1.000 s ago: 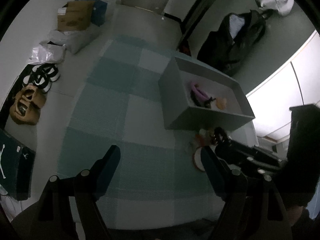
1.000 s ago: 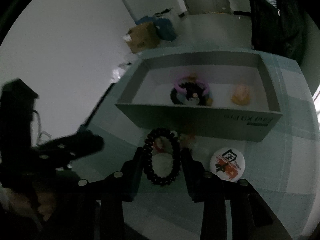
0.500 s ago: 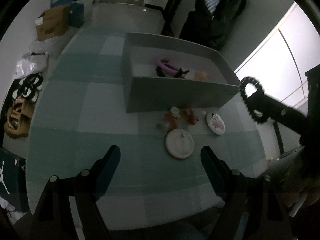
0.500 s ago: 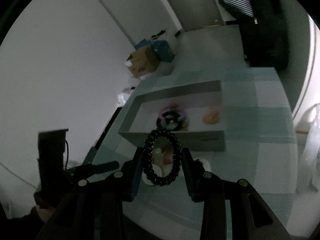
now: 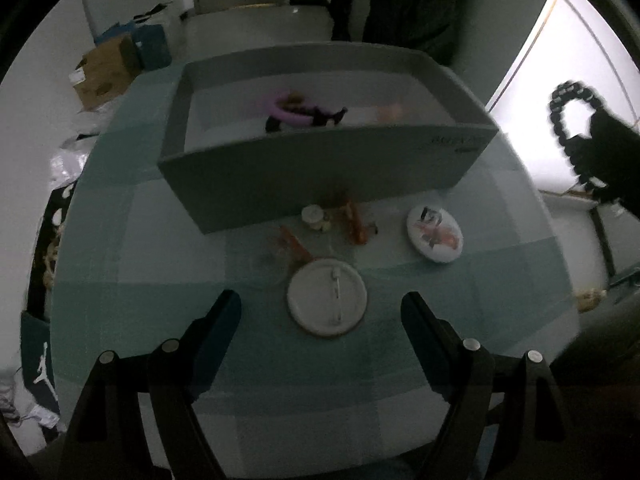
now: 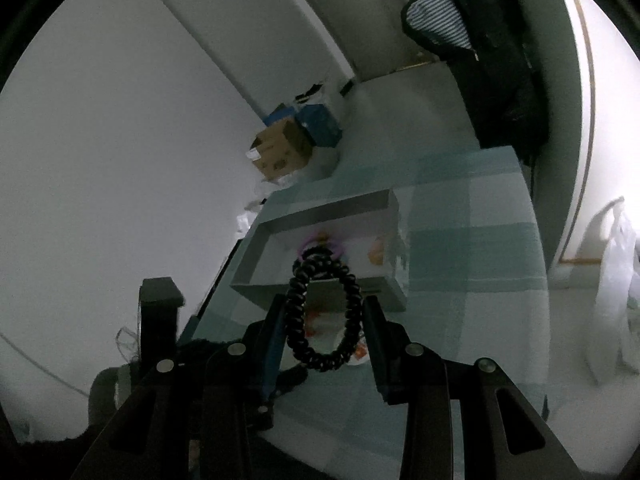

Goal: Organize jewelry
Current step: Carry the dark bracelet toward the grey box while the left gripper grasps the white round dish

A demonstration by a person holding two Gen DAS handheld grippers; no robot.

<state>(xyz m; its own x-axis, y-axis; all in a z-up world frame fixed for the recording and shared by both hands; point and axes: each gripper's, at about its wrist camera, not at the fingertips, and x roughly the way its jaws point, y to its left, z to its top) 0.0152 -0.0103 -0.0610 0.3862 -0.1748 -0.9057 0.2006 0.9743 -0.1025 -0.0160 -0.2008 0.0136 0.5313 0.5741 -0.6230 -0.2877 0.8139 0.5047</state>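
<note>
My right gripper (image 6: 324,316) is shut on a black coiled hair tie (image 6: 296,312), held high above the table; the tie also shows in the left wrist view (image 5: 560,112) at the far right. A grey open box (image 5: 320,168) stands on the checked table, holding a purple ring (image 5: 288,110), a dark piece and an orange piece (image 5: 390,112). The box shows in the right wrist view (image 6: 256,256) below the tie. My left gripper (image 5: 322,312) is open and empty, low over a white round badge (image 5: 326,298). A second printed badge (image 5: 434,234) and small orange clips (image 5: 354,220) lie before the box.
The table (image 5: 140,264) has a teal checked cloth. Cardboard and blue boxes (image 5: 106,70) sit on the floor at the back left. A dark bag (image 6: 500,60) stands behind the table. Shoes and bags lie on the floor at the left.
My right gripper has lifted the black hair tie from the table and risen high and back. My left gripper has swung to face the box and the badges.
</note>
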